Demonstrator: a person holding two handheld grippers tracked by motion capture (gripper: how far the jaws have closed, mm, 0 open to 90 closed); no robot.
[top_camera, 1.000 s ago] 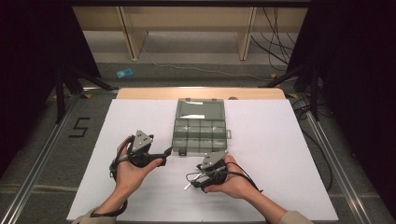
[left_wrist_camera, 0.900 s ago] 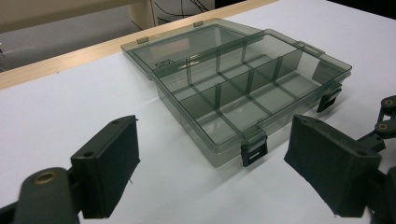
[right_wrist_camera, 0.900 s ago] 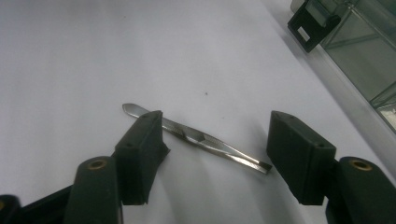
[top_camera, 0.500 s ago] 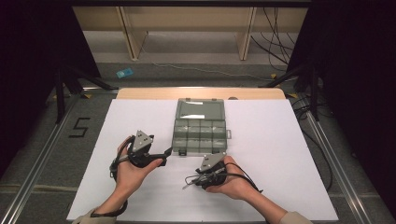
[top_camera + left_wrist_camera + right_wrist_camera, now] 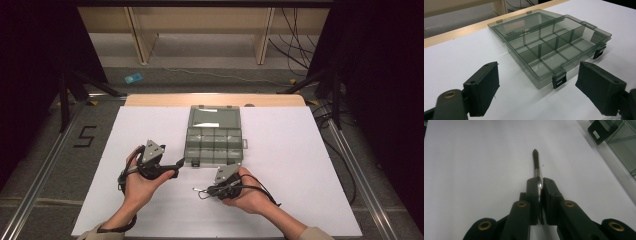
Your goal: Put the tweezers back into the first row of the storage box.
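Thin metal bit, knurled silver shank and dark pointed tip, clamped between the pads of the right hand-held gripper; jaws just closed in on it, pads pressed to the shank on both sides. Tip sticking out past the jaws, low over the white desk, whether touching it cannot be told. Seen from the high view as a thin dark sliver poking left out of the right hand-held gripper, near the front middle of the desk, just in front of the box.

Box of smoky clear plastic, lid swung fully open and lying flat behind the tray, compartments split by thin dividers. Black latches on the front wall; one latch at the upper right corner of the right gripper view, close beside the bit's line. In the left gripper view, box straight ahead, compartments showing nothing inside.

Left hand-held gripper spread wide, nothing between its pads, aimed at the box's near corner. From above, left hand-held gripper held just left of the box front, jaws near the corner but apart from it.

Beyond the desk's wooden far edge, grey floor with a small blue scrap and loose cables.
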